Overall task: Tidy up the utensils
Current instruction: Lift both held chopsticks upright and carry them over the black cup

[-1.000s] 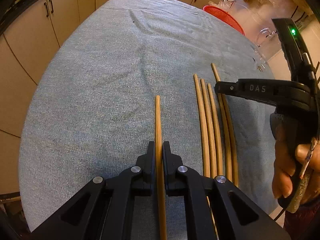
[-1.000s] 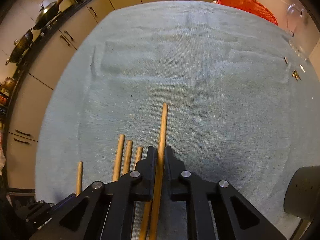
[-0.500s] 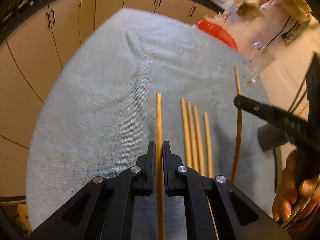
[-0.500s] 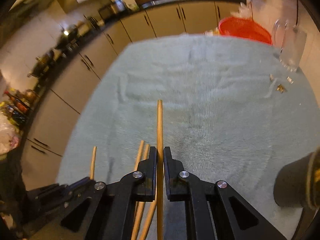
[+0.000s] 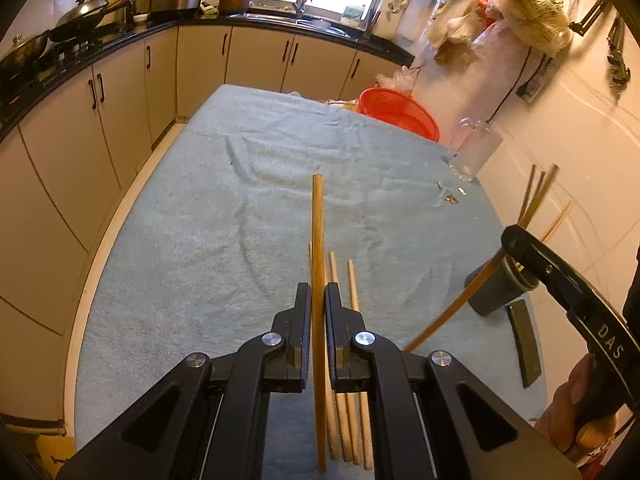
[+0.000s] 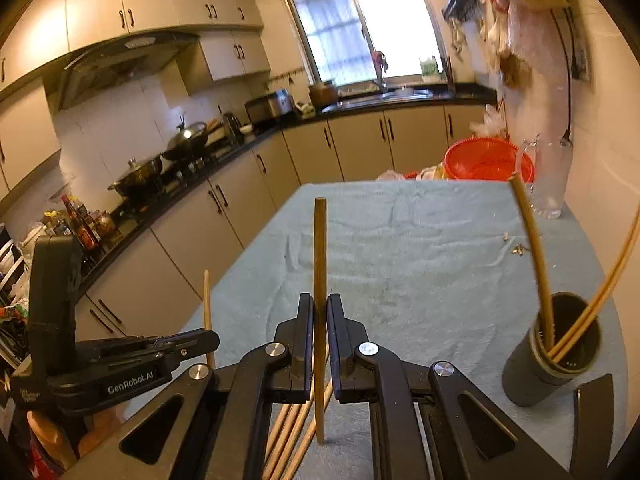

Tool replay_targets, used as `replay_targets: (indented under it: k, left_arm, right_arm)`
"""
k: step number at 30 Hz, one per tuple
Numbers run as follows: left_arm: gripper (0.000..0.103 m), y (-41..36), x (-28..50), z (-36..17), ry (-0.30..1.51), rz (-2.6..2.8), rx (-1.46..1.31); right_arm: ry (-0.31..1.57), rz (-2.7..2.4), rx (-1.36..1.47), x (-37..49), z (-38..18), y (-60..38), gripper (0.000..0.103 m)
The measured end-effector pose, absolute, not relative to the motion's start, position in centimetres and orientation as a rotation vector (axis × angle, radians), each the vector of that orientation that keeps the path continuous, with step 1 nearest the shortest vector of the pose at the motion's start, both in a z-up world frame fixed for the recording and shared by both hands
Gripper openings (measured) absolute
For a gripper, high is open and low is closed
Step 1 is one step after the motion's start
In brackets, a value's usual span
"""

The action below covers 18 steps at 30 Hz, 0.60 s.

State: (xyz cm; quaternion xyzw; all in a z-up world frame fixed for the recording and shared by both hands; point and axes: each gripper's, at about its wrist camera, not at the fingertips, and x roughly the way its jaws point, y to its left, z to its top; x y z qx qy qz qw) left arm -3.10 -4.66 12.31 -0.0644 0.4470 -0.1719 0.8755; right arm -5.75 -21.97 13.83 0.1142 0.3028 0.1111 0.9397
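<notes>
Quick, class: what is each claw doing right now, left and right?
Left claw: closed on one wooden chopstick.
Right claw: closed on another wooden chopstick, near the dark holder.

Beige cabinets [image 6: 224, 200] under black counter [image 6: 400, 100], bright window [image 6: 360, 20], white tiled walls [image 5: 580, 140].

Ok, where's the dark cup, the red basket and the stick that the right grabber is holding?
dark cup [image 6: 548, 364], right wrist view, on its outer side wall.
red basket [image 6: 486, 160], right wrist view, on its near wall.
stick [image 6: 320, 248], right wrist view, on the shaft above the right gripper [image 6: 320, 312].
</notes>
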Motion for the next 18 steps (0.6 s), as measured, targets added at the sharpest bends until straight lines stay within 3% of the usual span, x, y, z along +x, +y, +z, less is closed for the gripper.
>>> replay_targets:
  k: [18]
  left_arm:
    - [0.006, -4.5, -4.1, 14.5, 0.875, -0.367, -0.141]
  right_arm:
    - [0.552, 0.218, 0.29, -8.5, 15.1, -24.0, 0.008]
